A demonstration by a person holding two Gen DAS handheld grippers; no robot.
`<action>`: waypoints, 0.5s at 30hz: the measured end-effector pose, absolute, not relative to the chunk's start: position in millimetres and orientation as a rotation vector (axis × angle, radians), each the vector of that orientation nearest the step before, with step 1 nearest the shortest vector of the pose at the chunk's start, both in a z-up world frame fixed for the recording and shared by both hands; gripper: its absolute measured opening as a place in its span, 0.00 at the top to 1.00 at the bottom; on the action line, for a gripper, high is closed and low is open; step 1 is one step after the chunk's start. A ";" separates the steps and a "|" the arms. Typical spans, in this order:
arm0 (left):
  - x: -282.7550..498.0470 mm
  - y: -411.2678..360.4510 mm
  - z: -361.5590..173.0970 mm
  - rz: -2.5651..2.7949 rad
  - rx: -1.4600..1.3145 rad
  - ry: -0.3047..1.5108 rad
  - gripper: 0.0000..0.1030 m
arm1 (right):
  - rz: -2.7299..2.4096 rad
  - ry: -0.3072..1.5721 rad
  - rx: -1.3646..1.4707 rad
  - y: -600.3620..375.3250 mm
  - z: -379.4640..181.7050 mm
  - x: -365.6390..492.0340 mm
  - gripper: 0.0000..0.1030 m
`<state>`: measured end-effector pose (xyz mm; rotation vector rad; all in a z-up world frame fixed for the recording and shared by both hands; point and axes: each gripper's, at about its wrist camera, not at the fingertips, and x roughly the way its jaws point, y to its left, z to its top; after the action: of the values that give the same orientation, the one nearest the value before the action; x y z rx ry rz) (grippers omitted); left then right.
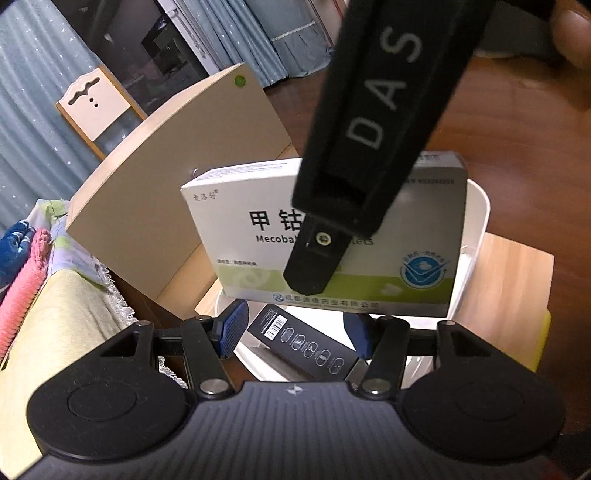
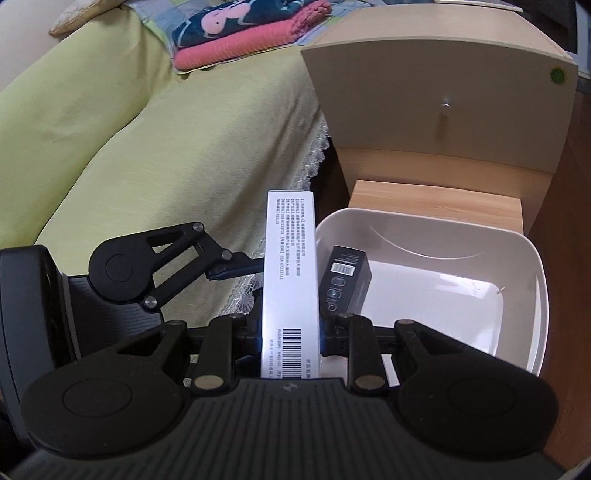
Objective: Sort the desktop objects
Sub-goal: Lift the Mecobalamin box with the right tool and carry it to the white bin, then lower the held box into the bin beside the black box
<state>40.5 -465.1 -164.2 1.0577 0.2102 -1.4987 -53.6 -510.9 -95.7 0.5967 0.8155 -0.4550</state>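
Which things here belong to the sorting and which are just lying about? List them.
Job:
medicine box, shut in the right gripper
black box, in the bin
white bin
left gripper, open

Lying about:
cabinet
sofa
folded towels
chair

Glossy plastic bin (image 2: 524,258), wood-grain shelf (image 2: 436,201)

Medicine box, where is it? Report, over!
Right gripper shut on medicine box, above white bin. Left gripper open, empty. Black box already in bin.
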 end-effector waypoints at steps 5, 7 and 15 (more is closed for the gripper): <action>41.0 -467.0 -167.3 -1.483 1.086 0.188 0.41 | -0.468 0.814 0.590 -511.7 -101.6 -51.6 0.79; 39.3 -465.8 -170.1 -1.475 1.113 0.167 0.41 | -0.468 0.813 0.597 -512.1 -103.8 -50.4 0.79; 35.7 -464.4 -180.2 -1.419 1.217 0.124 0.41 | -0.483 0.813 0.606 -512.5 -112.7 -47.9 0.79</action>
<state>35.7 -464.4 -180.2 1.2169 0.1243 -1.4187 -47.9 -512.5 -112.7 0.6060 0.8130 -0.4833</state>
